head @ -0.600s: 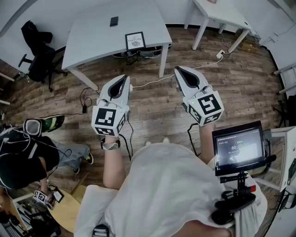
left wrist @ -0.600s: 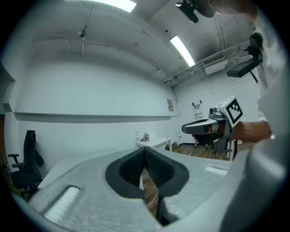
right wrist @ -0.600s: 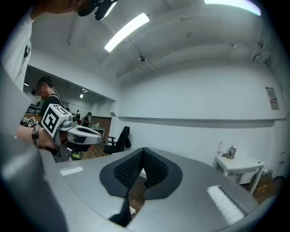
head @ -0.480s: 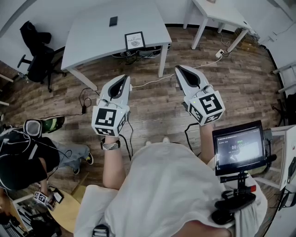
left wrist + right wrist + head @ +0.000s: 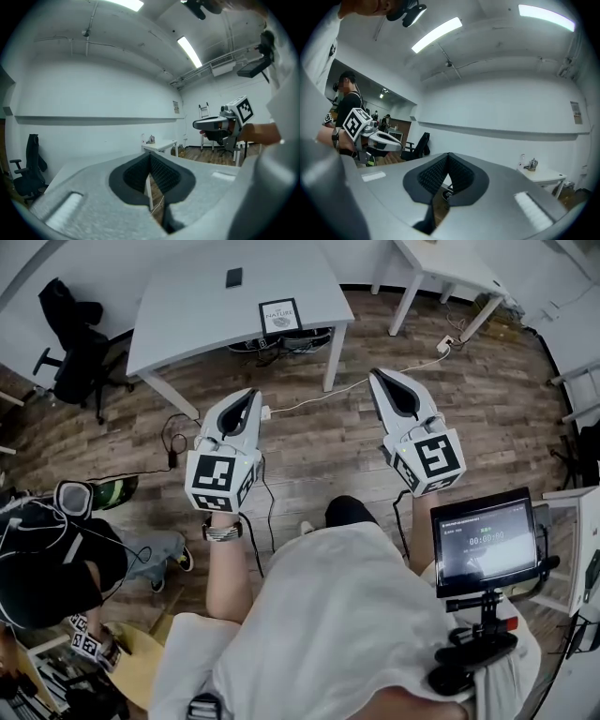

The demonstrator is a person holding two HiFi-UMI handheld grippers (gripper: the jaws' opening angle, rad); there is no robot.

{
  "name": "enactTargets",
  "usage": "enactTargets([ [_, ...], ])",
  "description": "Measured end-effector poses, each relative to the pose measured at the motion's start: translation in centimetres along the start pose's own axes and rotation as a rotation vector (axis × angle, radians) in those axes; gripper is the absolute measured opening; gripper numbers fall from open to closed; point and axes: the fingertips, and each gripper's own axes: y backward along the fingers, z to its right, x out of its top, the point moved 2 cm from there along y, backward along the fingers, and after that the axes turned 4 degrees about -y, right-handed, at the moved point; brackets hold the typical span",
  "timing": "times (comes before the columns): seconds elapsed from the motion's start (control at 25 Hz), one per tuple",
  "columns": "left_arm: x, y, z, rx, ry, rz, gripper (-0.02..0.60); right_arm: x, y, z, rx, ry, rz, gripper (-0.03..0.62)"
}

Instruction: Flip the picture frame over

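The picture frame [image 5: 279, 315], black-edged with a white print facing up, lies near the front edge of the grey table [image 5: 187, 315] in the head view. Both grippers are held level over the wooden floor, well short of the table. My left gripper [image 5: 252, 394] is shut and empty, its pads meeting in its own view [image 5: 150, 157]. My right gripper [image 5: 378, 374] is also shut with nothing in it [image 5: 448, 157]. Each gripper shows in the other's view: the right one [image 5: 220, 123] and the left one [image 5: 379, 137].
A dark phone [image 5: 233, 277] lies further back on the grey table. A black office chair [image 5: 70, 334] stands left of it, a white table [image 5: 450, 268] at the upper right. Cables and a power strip [image 5: 448, 350] cross the floor. A person [image 5: 47, 559] sits at the left.
The view has shifted slightly toward the table, and a dark leg now shows below the grippers. My right gripper has drifted a little right. Both grippers stay shut.
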Motion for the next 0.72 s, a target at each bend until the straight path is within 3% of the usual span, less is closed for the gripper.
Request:
enactTargets([
  [0.24,-0.3,0.6,-0.8,-0.005,-0.001,0.002,0.003,0.1,-0.6,-2.6,0.041,-0.027,0.026,0.002],
  [0.48,-3.6,0.8,-1.0,-0.02,0.005,0.008,0.003,-3.4,-2.1,-4.8,0.073,-0.028,-0.017,0.002],
  [0.72,-4.0,-2.7,-1.9,-0.023,-0.005,-0.011,0.003,-4.9,-4.9,-1.9,0.076,0.001,-0.028,0.002],
])
